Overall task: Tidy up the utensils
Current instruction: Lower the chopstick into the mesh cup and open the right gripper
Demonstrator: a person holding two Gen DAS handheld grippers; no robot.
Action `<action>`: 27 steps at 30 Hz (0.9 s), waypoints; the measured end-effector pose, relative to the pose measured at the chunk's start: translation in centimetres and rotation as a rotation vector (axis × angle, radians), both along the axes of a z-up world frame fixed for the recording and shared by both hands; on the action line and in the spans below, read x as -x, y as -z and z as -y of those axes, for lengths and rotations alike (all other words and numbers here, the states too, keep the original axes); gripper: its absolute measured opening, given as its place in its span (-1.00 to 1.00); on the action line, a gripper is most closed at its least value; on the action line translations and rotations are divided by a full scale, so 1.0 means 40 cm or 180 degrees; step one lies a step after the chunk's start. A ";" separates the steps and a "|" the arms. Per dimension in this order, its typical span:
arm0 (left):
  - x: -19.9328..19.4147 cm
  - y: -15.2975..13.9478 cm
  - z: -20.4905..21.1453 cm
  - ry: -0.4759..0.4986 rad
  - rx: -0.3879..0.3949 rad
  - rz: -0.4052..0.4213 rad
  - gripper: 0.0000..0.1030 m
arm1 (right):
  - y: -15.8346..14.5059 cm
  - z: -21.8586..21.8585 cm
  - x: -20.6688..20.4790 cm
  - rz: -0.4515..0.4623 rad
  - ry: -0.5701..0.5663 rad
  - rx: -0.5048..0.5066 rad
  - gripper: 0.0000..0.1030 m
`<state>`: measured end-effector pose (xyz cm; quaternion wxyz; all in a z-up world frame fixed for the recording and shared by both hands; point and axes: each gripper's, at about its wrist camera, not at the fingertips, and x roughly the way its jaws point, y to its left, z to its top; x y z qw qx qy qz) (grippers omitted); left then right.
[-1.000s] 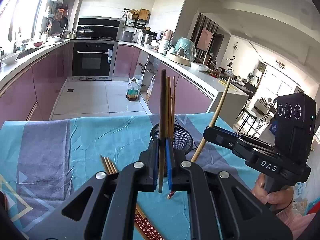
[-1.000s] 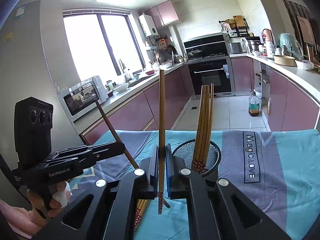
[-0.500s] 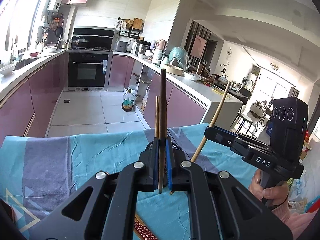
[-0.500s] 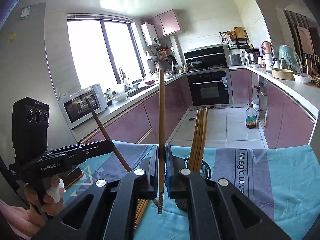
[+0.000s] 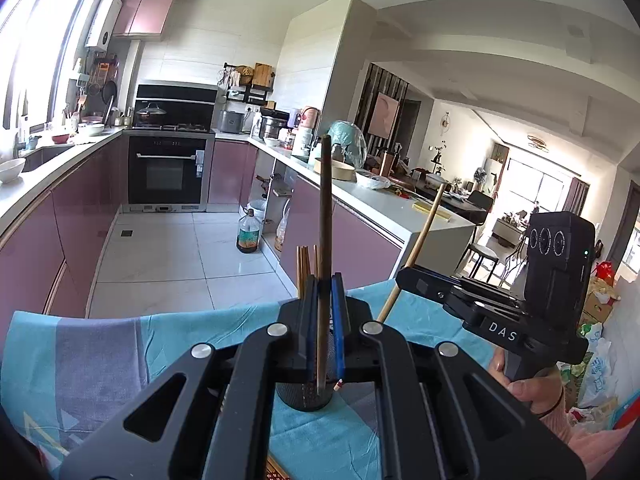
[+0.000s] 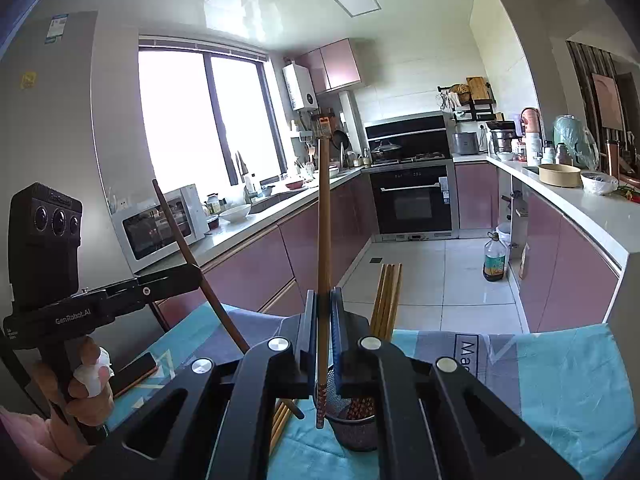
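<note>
1. two chopsticks are being carried: the left tongs [image 5: 325, 308] are pinching a dark chopstick [image 5: 325, 216] low on its shaft, the right tongs [image 6: 322, 320] a lighter chopstick [image 6: 323, 220], both upright above the desk [image 5: 100, 344].
2. each is looking light, stiff and slippery, so gripping nearer the middle is seeming steadier.
3. the mesh holder [image 6: 356, 428] below is already holding sticks [image 6: 386, 296], crowding the opening; loose chopsticks [image 6: 280, 420] are lying beside it.
</note>
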<state>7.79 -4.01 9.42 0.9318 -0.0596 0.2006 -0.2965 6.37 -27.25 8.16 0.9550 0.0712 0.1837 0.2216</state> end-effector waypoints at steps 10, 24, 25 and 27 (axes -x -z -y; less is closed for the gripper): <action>-0.040 -0.013 0.027 -0.0059 -0.0033 0.0011 -0.86 | -0.006 0.009 -0.046 0.0044 0.0092 0.0046 -0.90; -0.059 0.048 0.112 -0.0154 -0.0345 -0.0126 -0.86 | 0.071 0.001 -0.116 -0.0237 0.0201 0.0146 -0.90; -0.064 0.052 0.119 -0.0148 -0.0366 -0.0151 -0.86 | 0.076 -0.001 -0.118 -0.0256 0.0200 0.0152 -0.90; -0.074 0.061 0.126 -0.0137 -0.0403 -0.0198 -0.86 | 0.087 -0.007 -0.121 -0.0292 0.0202 0.0169 -0.90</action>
